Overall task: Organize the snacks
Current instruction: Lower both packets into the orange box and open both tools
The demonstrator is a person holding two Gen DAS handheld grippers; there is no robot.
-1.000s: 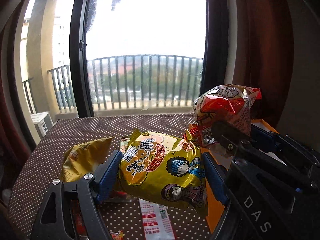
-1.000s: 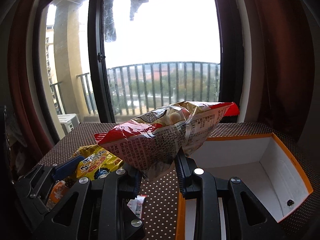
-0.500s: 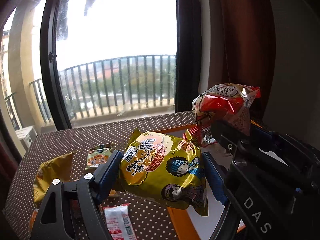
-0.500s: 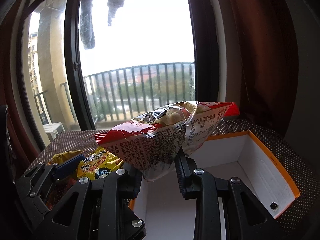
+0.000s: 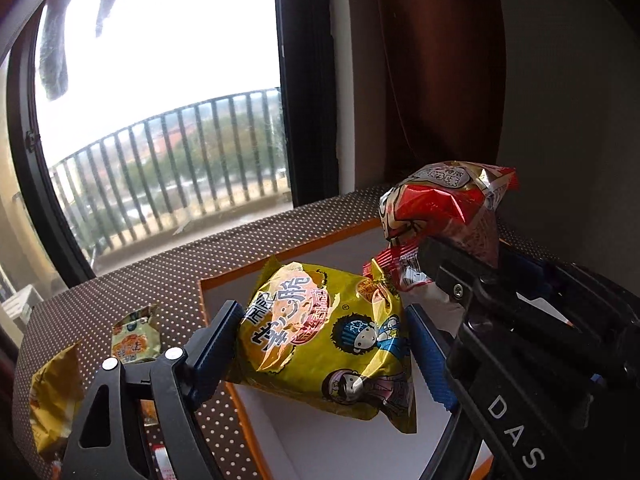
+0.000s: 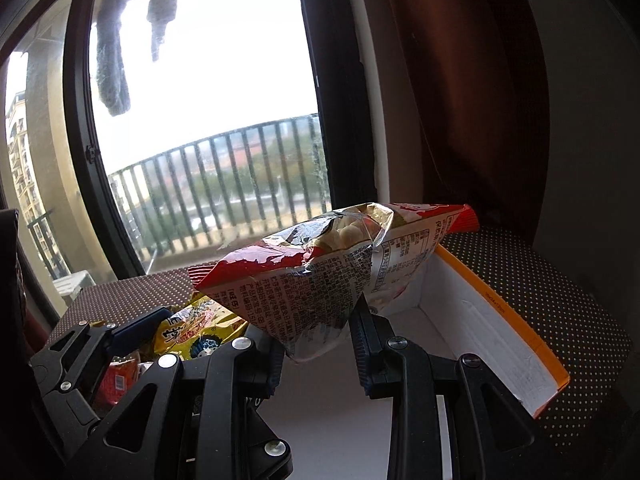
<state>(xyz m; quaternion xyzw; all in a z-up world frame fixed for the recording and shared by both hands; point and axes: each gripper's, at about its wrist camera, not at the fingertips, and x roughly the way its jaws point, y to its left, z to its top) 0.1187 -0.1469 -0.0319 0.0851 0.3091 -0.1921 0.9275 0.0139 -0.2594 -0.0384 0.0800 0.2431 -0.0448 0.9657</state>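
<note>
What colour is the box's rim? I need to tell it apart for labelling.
Orange, with white inside walls; the box shows best in the right wrist view.

Table [image 5: 168,272] w/ brown white-dotted cloth, by the window. On it: white box w/ orange rim [image 5: 288,250], open top, right side. Left of box: small pale snack pkt [image 5: 134,338], gold foil pkt [image 5: 54,396] near left edge, red pkt [image 6: 118,380] partly hidden.
</note>
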